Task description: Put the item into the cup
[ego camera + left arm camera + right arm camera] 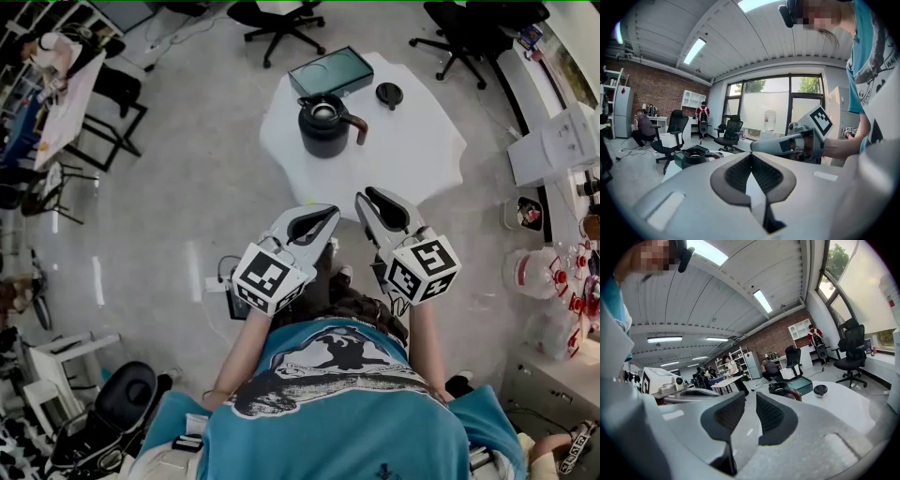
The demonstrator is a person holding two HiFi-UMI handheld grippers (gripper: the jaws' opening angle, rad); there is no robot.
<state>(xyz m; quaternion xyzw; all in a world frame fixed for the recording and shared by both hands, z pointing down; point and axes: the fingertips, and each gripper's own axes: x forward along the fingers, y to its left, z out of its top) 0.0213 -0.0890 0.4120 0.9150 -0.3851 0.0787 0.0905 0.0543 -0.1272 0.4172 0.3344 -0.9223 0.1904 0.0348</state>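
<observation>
A black cup [323, 127] with a brown handle stands on the white round table [422, 141], ahead of both grippers. A small black round item [389, 94] lies to its right, apart from it. Both grippers hang in front of the person's chest, short of the table's near edge, and hold nothing. My left gripper [334, 211] has its tips together. My right gripper [364, 196] shows a narrow empty gap. The left gripper view shows the left gripper [751, 155] with the cup [695, 153] far left. The right gripper view shows the right gripper [750, 397], the cup [780, 389] and the item [820, 390].
A dark green tray [330, 71] lies behind the cup at the table's far edge. Office chairs [279, 23] stand beyond the table. A power strip [217, 284] with cables lies on the floor by the person's feet. Water bottles [536, 272] and a counter sit at the right.
</observation>
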